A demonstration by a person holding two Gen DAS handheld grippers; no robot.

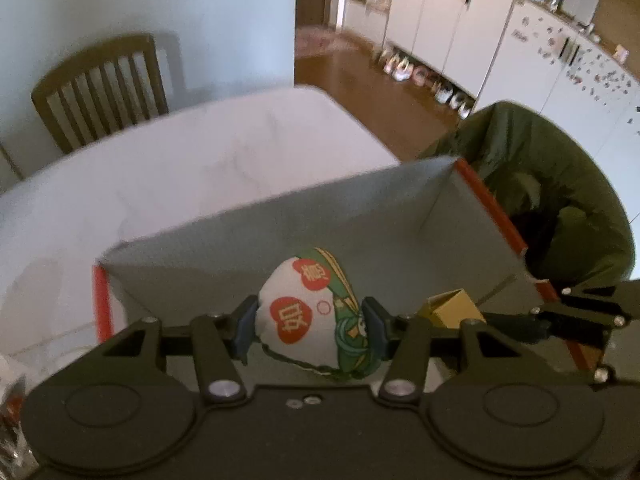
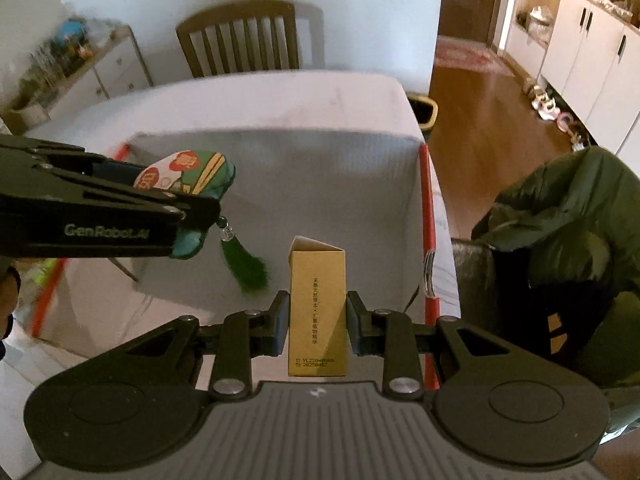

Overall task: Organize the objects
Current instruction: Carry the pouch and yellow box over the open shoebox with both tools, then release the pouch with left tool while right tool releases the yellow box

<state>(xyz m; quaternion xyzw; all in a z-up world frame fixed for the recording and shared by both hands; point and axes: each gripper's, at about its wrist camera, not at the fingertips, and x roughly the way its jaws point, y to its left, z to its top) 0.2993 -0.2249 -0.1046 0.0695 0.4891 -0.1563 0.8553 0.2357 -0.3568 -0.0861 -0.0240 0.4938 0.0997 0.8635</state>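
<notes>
Sachet (image 1: 310, 312), white with red hearts and green figure, sitting clamped between left gripper (image 1: 311, 322) jaws at lower centre, over grey box (image 1: 280, 220) interior. Right wrist view alone showing sachet's green tassel (image 2: 245, 266) dangling at left. Yellow carton (image 2: 317, 312) being pinched in right gripper (image 2: 318, 320), narrow jaws; left view catching only its corner at lower right.

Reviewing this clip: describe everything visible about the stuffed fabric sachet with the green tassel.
The sachet is a plump, soft-looking cloth pouch, white with red heart patches bearing characters and a green cartoon figure. A green bead, a clear bead and a green tassel hang from its lower end. The left gripper clamps it on both sides, pads pressing its flanks. It hangs in the air above the open grey cardboard box, touching nothing else, beside the yellow carton in the right gripper.
</notes>
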